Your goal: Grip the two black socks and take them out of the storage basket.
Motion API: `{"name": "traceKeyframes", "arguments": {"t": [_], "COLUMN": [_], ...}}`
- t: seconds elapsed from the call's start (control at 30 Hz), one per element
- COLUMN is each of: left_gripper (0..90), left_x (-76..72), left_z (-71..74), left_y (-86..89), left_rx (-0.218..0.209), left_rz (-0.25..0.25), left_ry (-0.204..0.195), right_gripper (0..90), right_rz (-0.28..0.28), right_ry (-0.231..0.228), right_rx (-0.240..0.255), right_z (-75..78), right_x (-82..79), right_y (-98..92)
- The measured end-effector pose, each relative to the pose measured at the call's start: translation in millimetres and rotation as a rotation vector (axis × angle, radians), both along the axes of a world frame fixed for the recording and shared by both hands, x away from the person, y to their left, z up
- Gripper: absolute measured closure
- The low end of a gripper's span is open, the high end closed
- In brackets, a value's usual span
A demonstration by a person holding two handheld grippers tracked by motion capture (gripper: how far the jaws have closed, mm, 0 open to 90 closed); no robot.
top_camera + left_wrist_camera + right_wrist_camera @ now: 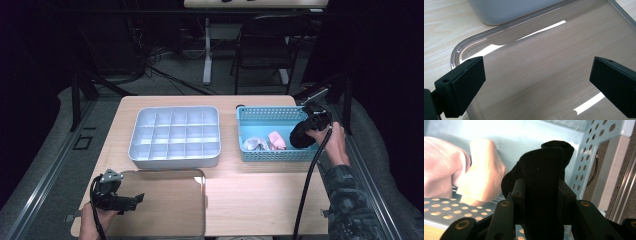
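The right gripper (541,195) pinches a rolled black sock (544,182) between its two jaws, the pads pressed into the fabric on either side and the roll rising past the jaw tips; just left of the jaws in the right gripper view lies a pink rolled sock (461,175), resting on the perforated floor of the light blue plastic basket (596,152), whose hole-dotted wall stands close on the jaws' right; seen from the high view, the same gripper (306,131) hangs over the basket's right end in the person's right hand (334,142), the black sock (300,136) clamped at its tip, the pink sock (276,140) beside it and a whitish sock bundle (255,144) farther along the basket (267,114); the left gripper (536,82) holds its jaws spread wide with nothing between them, poised above a clear plastic lid (544,60) that lies flat on the wooden table (439,30); beyond the jaw tips sits the rounded corner of a white compartment organiser box (509,10); in the high view the left gripper (131,200) rests low at the near left of the table (260,195), over the lid (165,205), with the divided box (175,135) just beyond it and the basket well apart to the right.
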State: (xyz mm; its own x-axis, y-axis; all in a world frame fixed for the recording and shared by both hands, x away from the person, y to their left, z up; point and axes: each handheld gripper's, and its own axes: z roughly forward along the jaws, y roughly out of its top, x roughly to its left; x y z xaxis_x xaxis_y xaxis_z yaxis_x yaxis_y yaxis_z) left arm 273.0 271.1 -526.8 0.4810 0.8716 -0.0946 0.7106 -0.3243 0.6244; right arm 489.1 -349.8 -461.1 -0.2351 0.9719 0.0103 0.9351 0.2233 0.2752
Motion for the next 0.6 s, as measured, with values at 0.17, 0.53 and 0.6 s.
{"name": "traceKeyframes", "arguments": {"t": [0.17,0.53,0.6], "left_gripper": [0.3,0.2,0.2], "left_x": [0.3,0.2,0.3], "left_z": [-0.2,-0.4,-0.3], "left_y": [-0.3,-2.1,-2.8], "left_rx": [0.001,-0.003,0.000], "left_rz": [-0.013,-0.012,-0.013], "left_ry": [-0.002,0.002,0.003], "right_gripper": [65.7,65.7,65.8], "right_rz": [0.003,0.018,0.028], "right_ry": [-0.015,-0.044,-0.045], "right_rx": [-0.006,-0.010,-0.016], "right_z": [9.4,30.0,34.7], "right_x": [0.7,-3.1,-4.4], "right_y": [0.5,2.7,3.2]}}
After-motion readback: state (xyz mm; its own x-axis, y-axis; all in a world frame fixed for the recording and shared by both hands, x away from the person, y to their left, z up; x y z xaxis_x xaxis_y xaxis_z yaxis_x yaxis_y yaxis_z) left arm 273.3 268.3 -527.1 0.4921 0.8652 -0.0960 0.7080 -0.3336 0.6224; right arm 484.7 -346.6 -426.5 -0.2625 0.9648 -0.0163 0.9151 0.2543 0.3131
